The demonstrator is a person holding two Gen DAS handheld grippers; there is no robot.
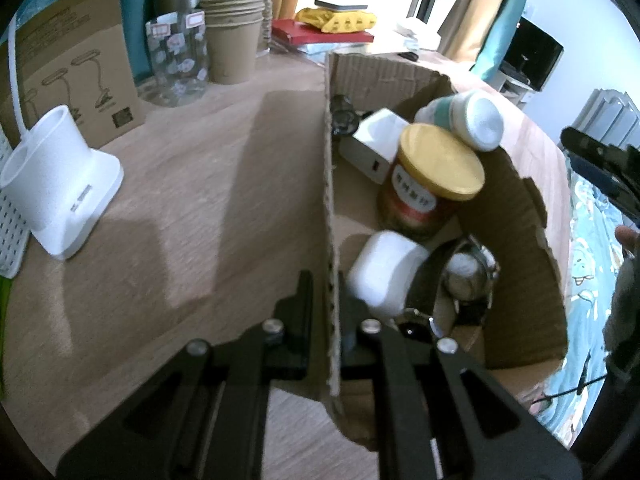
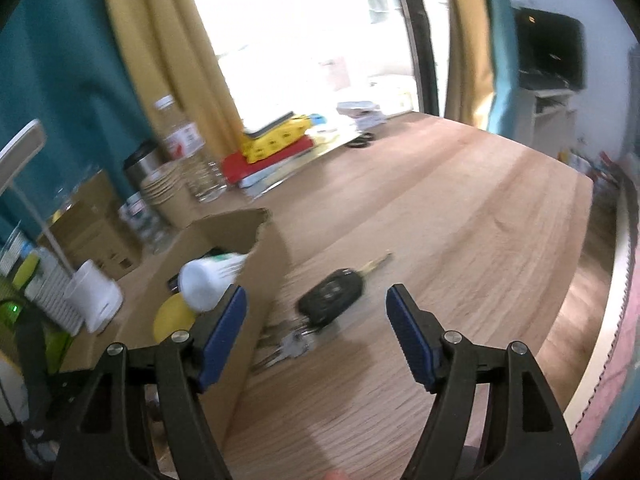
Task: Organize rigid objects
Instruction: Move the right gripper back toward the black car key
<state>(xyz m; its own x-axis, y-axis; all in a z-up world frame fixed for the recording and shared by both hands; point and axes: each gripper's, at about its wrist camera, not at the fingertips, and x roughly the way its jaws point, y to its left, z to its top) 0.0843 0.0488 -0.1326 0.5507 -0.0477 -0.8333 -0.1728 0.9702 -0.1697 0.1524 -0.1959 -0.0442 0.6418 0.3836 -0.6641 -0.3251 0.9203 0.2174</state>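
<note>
left gripper (image 1: 325, 300) pinches the cardboard box (image 1: 520, 240) wall, steadying it; right gripper (image 2: 316, 320) gapes empty, facing the car key (image 2: 332, 298) beside the box.

The bench (image 2: 460, 220) to the right of the cardboard box (image 2: 256, 280) lay wide and bare, with only the car key (image 2: 332, 298) and its key bunch (image 2: 294, 344) close beside the box wall. Inside the box (image 1: 516, 240) little room remained: a yellow-lidded jar (image 1: 434, 172), a white bottle (image 1: 468, 118), a white case (image 1: 384, 268) and watches (image 1: 468, 272) crowded it. Paper cups (image 1: 232, 36) and a lamp base (image 1: 60, 184) blocked the bench's far left side.
</note>
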